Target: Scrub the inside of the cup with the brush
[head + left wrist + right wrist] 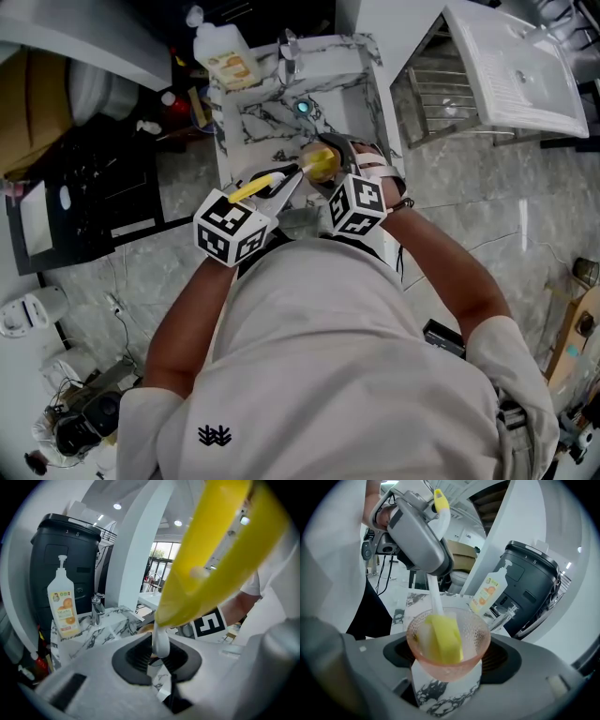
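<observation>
With the cup (477, 649) gripped in the right claw (447, 667) and the brush (443, 638) pinched in the left claw (159, 659), walls are best scrubbed with slow twists.

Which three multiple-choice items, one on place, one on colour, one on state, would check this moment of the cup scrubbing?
1. Where is the brush's yellow head?
A. inside the cup
B. lying in the sink
C. in the air above the cup

2. What colour is the cup?
A. blue
B. pink
C. green

3. How do the right gripper's jaws stand?
A. apart and empty
B. shut on the cup
C. shut on the brush

Answers: 1 A, the right gripper view shows the head below the cup's rim; 2 B, its dimpled wall is clear pink; 3 B, both pads press the cup's sides.
</observation>
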`<state>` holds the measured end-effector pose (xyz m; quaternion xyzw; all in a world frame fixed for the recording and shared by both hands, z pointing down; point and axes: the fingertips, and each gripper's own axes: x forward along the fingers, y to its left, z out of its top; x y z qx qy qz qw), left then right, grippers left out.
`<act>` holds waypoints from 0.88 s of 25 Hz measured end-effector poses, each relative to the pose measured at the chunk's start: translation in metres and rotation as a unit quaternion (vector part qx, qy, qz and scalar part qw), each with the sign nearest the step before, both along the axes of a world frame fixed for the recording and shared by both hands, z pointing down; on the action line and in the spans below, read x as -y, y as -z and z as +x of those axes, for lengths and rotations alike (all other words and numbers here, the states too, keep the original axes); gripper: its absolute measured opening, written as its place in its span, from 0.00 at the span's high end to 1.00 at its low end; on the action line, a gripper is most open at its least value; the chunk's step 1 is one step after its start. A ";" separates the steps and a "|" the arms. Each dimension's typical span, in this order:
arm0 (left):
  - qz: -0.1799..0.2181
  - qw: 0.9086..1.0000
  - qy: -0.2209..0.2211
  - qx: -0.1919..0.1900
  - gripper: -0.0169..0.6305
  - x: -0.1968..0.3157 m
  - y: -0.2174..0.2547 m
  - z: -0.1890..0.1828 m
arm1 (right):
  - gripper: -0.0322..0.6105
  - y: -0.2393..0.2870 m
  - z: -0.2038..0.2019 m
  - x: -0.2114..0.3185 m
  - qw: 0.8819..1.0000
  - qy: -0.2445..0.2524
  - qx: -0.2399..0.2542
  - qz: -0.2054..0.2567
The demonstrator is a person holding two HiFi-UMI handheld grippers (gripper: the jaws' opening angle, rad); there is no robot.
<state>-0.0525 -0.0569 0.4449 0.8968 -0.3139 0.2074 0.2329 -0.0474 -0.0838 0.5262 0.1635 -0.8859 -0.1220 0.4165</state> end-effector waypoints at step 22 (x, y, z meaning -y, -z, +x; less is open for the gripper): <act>0.031 0.999 0.005 -0.009 0.92 0.008 0.045 -0.020 | 0.33 -0.010 0.010 0.010 1.000 -0.005 -0.012 -0.001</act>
